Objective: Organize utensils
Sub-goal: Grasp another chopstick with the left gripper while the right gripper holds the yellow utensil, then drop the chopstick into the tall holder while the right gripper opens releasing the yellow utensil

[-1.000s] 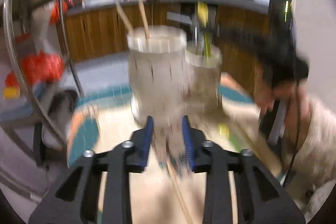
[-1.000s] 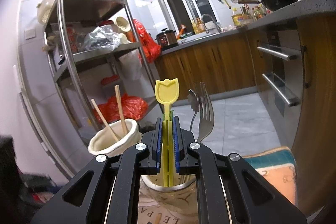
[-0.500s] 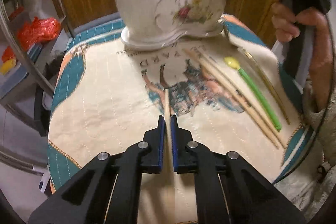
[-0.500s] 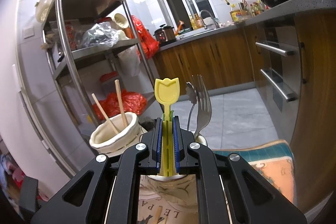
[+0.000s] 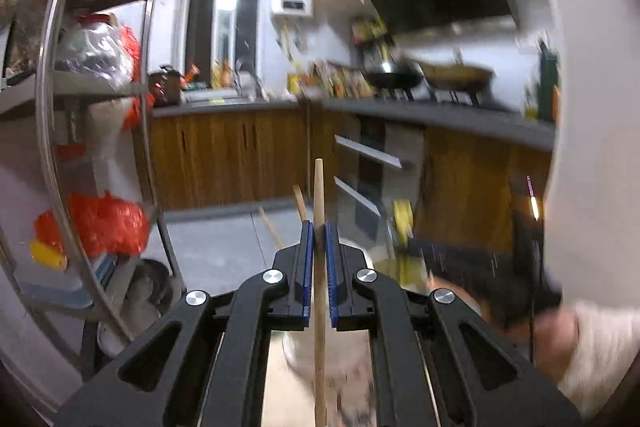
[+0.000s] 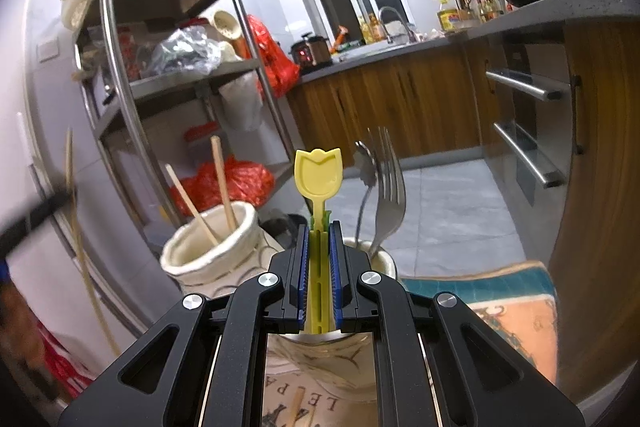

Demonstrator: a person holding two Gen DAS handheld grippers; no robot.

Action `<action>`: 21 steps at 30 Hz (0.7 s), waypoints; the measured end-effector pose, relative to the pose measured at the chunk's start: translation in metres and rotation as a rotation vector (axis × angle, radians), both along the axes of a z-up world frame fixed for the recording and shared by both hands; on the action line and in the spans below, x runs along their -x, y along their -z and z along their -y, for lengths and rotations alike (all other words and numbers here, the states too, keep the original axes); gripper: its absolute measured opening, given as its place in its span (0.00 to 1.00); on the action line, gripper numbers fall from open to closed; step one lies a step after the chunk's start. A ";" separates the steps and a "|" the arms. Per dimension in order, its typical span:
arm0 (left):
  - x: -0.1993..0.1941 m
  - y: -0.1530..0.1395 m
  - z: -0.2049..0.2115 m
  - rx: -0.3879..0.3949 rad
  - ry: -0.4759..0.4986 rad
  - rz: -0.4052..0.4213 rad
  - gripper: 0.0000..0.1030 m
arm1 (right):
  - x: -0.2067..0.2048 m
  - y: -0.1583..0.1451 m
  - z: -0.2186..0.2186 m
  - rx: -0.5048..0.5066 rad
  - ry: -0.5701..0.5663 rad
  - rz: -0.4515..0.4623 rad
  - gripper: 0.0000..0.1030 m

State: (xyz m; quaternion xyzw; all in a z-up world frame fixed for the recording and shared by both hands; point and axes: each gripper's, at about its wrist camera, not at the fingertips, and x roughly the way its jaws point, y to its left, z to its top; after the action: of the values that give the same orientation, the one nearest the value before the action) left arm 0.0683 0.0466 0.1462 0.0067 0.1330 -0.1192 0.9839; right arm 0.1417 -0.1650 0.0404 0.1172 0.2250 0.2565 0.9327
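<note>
Gripping a single wooden chopstick upright between its blue pads, the left gripper holds the stick roughly vertical, a pose that suits lowering it end-first into a container instead of laying it flat. Directly below and just beyond its fingers sits a blurred pale jar; two more stick tips poke up behind the jaws, so like seems to be going with like. The right gripper is clamped on the stem of a yellow tulip-shaped plastic spoon, standing it over the smaller cream jar that already carries a metal fork and spoon. Beside it, the taller cream vase holds two chopsticks. Beyond stand a steel shelf rack and the wooden kitchen cabinets.
</note>
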 end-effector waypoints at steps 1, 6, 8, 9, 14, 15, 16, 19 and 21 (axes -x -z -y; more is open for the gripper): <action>-0.006 -0.006 -0.001 0.017 -0.006 0.018 0.06 | -0.001 0.001 0.000 0.004 -0.002 -0.005 0.11; -0.015 -0.035 0.005 0.076 -0.016 0.109 0.06 | -0.001 0.002 -0.004 0.027 -0.018 -0.024 0.20; -0.020 -0.040 0.010 0.088 -0.027 0.137 0.06 | 0.004 -0.001 -0.001 0.009 -0.026 -0.008 0.31; -0.023 -0.043 0.010 0.089 -0.036 0.151 0.06 | 0.005 -0.002 -0.001 0.007 -0.026 -0.002 0.33; -0.048 -0.040 0.018 0.089 -0.065 0.158 0.06 | 0.024 -0.013 0.009 -0.014 -0.030 0.043 0.39; -0.052 -0.036 0.020 0.088 -0.062 0.141 0.06 | 0.026 -0.015 0.011 -0.019 -0.032 0.050 0.43; -0.058 -0.031 0.022 0.087 -0.055 0.118 0.06 | 0.032 -0.017 0.015 -0.024 -0.035 0.064 0.46; -0.065 -0.017 0.028 0.065 -0.038 0.070 0.06 | 0.043 -0.020 0.023 -0.016 -0.028 0.087 0.53; -0.069 -0.004 0.033 0.044 -0.022 0.032 0.06 | 0.047 -0.021 0.028 -0.001 -0.028 0.088 0.59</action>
State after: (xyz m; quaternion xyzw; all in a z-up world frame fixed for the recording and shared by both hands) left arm 0.1369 0.0136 0.1503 -0.0147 0.1148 -0.1114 0.9870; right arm 0.0949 -0.1926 0.0611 0.1032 0.1854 0.2748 0.9378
